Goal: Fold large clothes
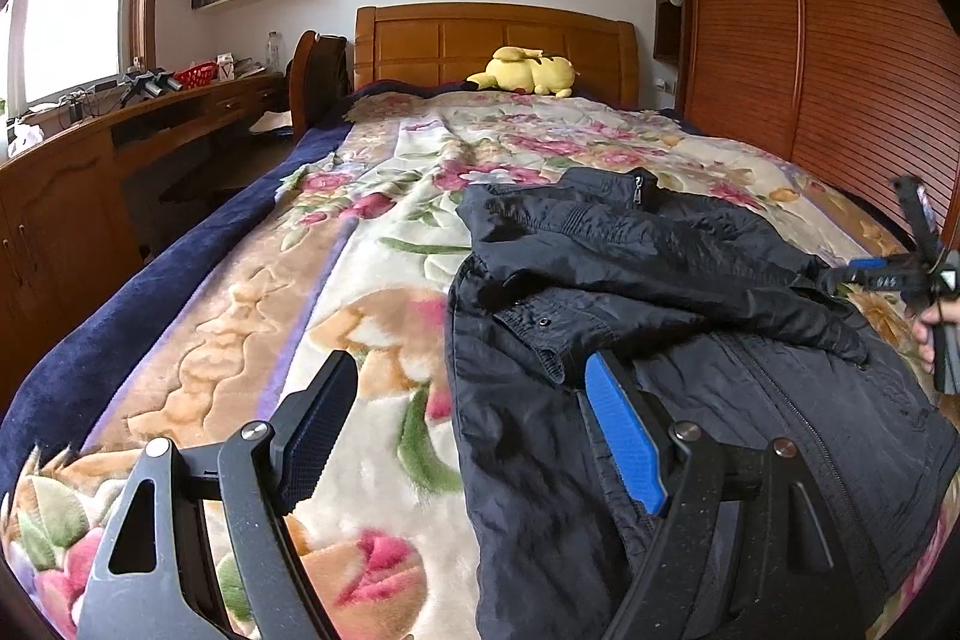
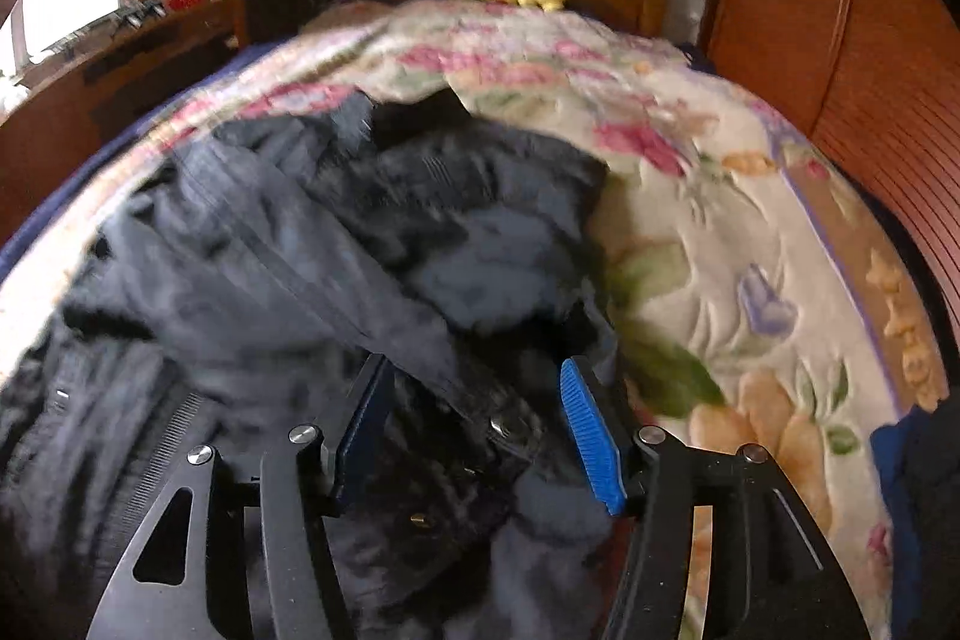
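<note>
A dark navy jacket (image 1: 660, 280) lies crumpled on the floral blanket (image 1: 372, 244) of the bed, one sleeve folded across its chest and the zipped collar at the far end. My left gripper (image 1: 474, 370) is open over the jacket's left edge; its blue pad (image 1: 624, 430) rests on the cloth, while the black finger hangs over the blanket. My right gripper (image 2: 474, 370) stands open low over the jacket (image 2: 300, 244), with a snap-studded strip of cloth lying loose between its fingers. In the left wrist view the right gripper (image 1: 846, 274) sits at the jacket's right side, held by a hand (image 1: 936, 322).
A yellow plush toy (image 1: 528, 70) lies by the wooden headboard (image 1: 492, 40). A desk (image 1: 120, 130) with clutter and a chair (image 1: 312, 70) stand left of the bed. A slatted wooden wardrobe (image 1: 810, 40) runs along the right. The right wrist view is motion-blurred.
</note>
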A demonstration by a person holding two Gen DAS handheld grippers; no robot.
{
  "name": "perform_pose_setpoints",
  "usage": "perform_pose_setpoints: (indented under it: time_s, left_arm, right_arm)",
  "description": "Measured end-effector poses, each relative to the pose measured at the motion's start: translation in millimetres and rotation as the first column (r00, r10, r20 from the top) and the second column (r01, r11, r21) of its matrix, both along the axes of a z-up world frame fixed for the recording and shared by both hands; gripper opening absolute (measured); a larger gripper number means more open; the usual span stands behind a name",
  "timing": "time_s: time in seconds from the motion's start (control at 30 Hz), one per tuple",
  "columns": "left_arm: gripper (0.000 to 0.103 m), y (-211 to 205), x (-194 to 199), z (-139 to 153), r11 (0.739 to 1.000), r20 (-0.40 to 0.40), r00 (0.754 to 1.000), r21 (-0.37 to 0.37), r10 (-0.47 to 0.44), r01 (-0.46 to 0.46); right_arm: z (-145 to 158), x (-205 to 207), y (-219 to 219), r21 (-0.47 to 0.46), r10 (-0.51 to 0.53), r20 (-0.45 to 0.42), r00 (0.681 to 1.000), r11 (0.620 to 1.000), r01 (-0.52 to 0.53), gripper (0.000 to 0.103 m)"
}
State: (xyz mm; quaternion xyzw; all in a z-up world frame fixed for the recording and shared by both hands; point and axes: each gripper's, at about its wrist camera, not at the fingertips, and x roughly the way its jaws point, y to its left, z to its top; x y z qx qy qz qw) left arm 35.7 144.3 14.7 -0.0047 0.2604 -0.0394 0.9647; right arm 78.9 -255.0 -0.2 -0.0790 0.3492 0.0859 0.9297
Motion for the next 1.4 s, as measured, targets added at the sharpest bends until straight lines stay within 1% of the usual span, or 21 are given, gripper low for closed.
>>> perform_pose_setpoints:
  time_s: [0.2, 0.4, 0.5, 0.53, 0.57, 0.6, 0.63, 0.67, 0.7, 0.73, 0.77, 0.8, 0.87, 1.0, 1.07, 1.13, 1.17, 1.3, 1.33, 1.37, 1.4]
  left_arm:
    - [0.079, -4, 2, -5, 1.0, -0.011, 1.0, 0.006, -0.005, 0.005]
    - [0.079, -9, 7, -12, 1.0, -0.035, 0.999, 0.023, -0.012, 0.013]
    - [0.08, -11, 8, -14, 1.0, -0.042, 0.999, 0.025, -0.015, 0.016]
    - [0.08, -11, 9, -14, 1.0, -0.044, 0.999, 0.026, -0.015, 0.016]
    - [0.08, -11, 9, -15, 1.0, -0.045, 0.999, 0.028, -0.013, 0.014]
    - [0.08, -11, 9, -16, 0.999, -0.047, 0.999, 0.03, -0.013, 0.014]
    - [0.08, -11, 10, -16, 0.999, -0.049, 0.999, 0.03, -0.013, 0.015]
    - [0.08, -11, 10, -18, 0.999, -0.054, 0.998, 0.031, -0.013, 0.015]
    - [0.08, -11, 12, -18, 0.999, -0.057, 0.998, 0.031, -0.013, 0.014]
    - [0.08, -11, 12, -19, 0.999, -0.06, 0.998, 0.03, -0.011, 0.013]
    - [0.08, -10, 12, -19, 1.0, -0.061, 0.998, 0.029, -0.01, 0.012]
    - [0.08, -10, 11, -19, 1.0, -0.062, 0.998, 0.027, -0.009, 0.011]
    - [0.08, -9, 11, -18, 1.0, -0.06, 0.998, 0.027, -0.008, 0.01]
    - [0.08, -8, 10, -18, 1.0, -0.059, 0.998, 0.03, -0.008, 0.01]
    - [0.081, -8, 10, -18, 0.999, -0.058, 0.998, 0.031, -0.009, 0.011]
    - [0.081, -7, 10, -18, 0.999, -0.059, 0.998, 0.037, -0.011, 0.013]
    - [0.081, -6, 9, -18, 0.999, -0.058, 0.998, 0.039, -0.011, 0.013]
    - [0.081, -6, 7, -18, 0.999, -0.056, 0.998, 0.042, -0.009, 0.012]
    - [0.081, -6, 6, -18, 0.999, -0.056, 0.998, 0.043, -0.009, 0.012]
    - [0.081, -6, 5, -19, 0.999, -0.056, 0.998, 0.046, -0.009, 0.012]
    - [0.081, -7, 3, -20, 0.998, -0.059, 0.998, 0.056, -0.01, 0.013]
  right_arm:
    - [-27, 32, -9, -0.008, 0.006, -0.071, 0.997, 1.0, -0.006, 0.06]
    - [-42, 49, -8, 0.037, 0.057, -0.095, 0.994, 0.998, -0.053, 0.06]
    - [-48, 52, -1, 0.007, 0.086, -0.104, 0.991, 0.996, -0.085, 0.059]
    - [-50, 52, 1, 0.0, 0.098, -0.11, 0.989, 0.995, -0.099, 0.051]
    - [-51, 52, 2, -0.002, 0.113, -0.113, 0.987, 0.993, -0.114, 0.039]
    - [-51, 51, 2, -0.006, 0.12, -0.107, 0.987, 0.993, -0.121, 0.034]
    - [-48, 49, 2, -0.02, 0.109, -0.091, 0.99, 0.994, -0.112, 0.024]
    - [-46, 47, 2, -0.027, 0.095, -0.075, 0.993, 0.995, -0.097, 0.019]
    - [-42, 44, 1, -0.017, 0.096, -0.058, 0.994, 0.995, -0.097, 0.019]
    - [-37, 39, 1, -0.022, 0.095, -0.03, 0.995, 0.995, -0.095, 0.004]
    - [-31, 34, 0, -0.049, 0.071, -0.001, 0.997, 0.996, -0.071, 0.002]
    - [-26, 30, -2, -0.055, 0.051, 0.028, 0.998, 0.997, -0.049, 0.002]
    - [-13, 22, -12, -0.027, 0.005, 0.076, 0.997, 1.0, -0.003, 0.002]
    - [-14, 17, -10, -0.086, 0.001, 0.096, 0.995, 0.996, 0.008, 0.002]
    - [-15, 17, -10, -0.075, -0.004, 0.082, 0.997, 0.997, 0.011, 0.002]
    - [-14, 13, -10, -0.04, 0.029, 0.078, 0.997, 0.999, -0.026, 0.002]
    - [-12, 11, -9, -0.04, 0.032, 0.082, 0.996, 0.999, -0.029, 0.004]
    - [-10, -7, -14, -0.012, 0.046, 0.073, 0.996, 0.999, -0.045, 0.018]
    - [-11, -12, -16, -0.011, 0.049, 0.073, 0.996, 0.999, -0.049, 0.026]
    - [-11, -19, -17, -0.012, 0.054, 0.075, 0.996, 0.999, -0.053, 0.038]
    - [-11, -28, -19, -0.013, 0.059, 0.077, 0.995, 0.998, -0.058, 0.046]
